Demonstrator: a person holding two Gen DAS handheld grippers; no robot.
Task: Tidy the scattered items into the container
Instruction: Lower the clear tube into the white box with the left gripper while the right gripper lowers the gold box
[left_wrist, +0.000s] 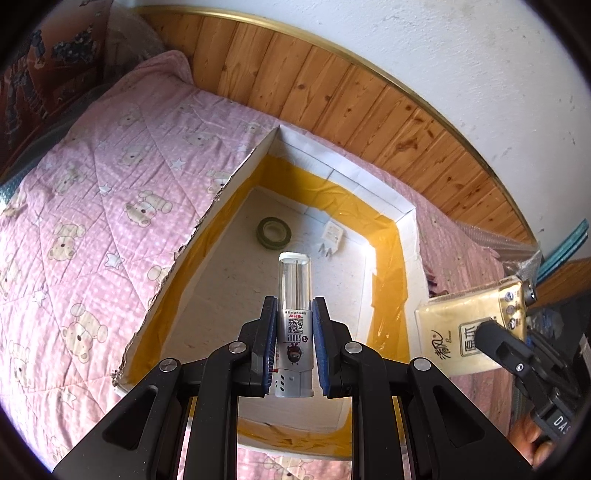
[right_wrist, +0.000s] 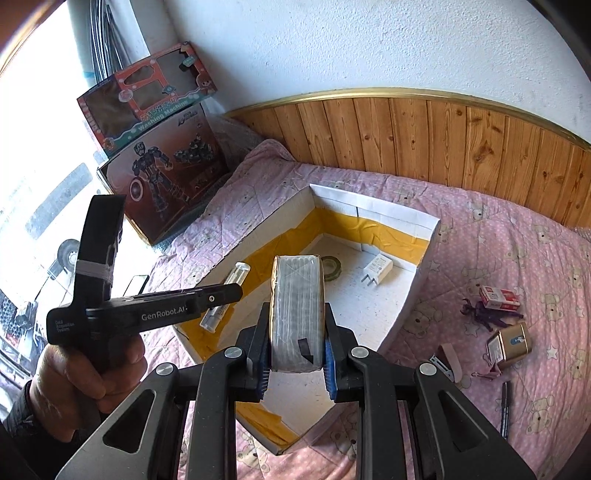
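A white box (left_wrist: 406, 236) lined with yellow tape, also in the right wrist view (right_wrist: 413, 291), lies open on the pink bed. Inside it are a roll of tape (left_wrist: 274, 231) and a white charger plug (left_wrist: 331, 236). My left gripper (left_wrist: 294, 343) is shut on a small clear-capped tube (left_wrist: 294, 295) held over the box; the tube also shows in the right wrist view (right_wrist: 236, 277). My right gripper (right_wrist: 297, 350) is shut on a tissue pack (right_wrist: 298, 306), held above the box; the tissue pack shows at the right of the left wrist view (left_wrist: 465, 325).
On the quilt right of the box lie a red-and-white small box (right_wrist: 498, 297), a purple toy (right_wrist: 487, 314), a gold tin (right_wrist: 511, 341), a pink item (right_wrist: 448, 358) and a pen (right_wrist: 505, 408). Toy boxes (right_wrist: 166, 162) lean at the bed's far left. Wooden panelling (right_wrist: 443, 136) backs the bed.
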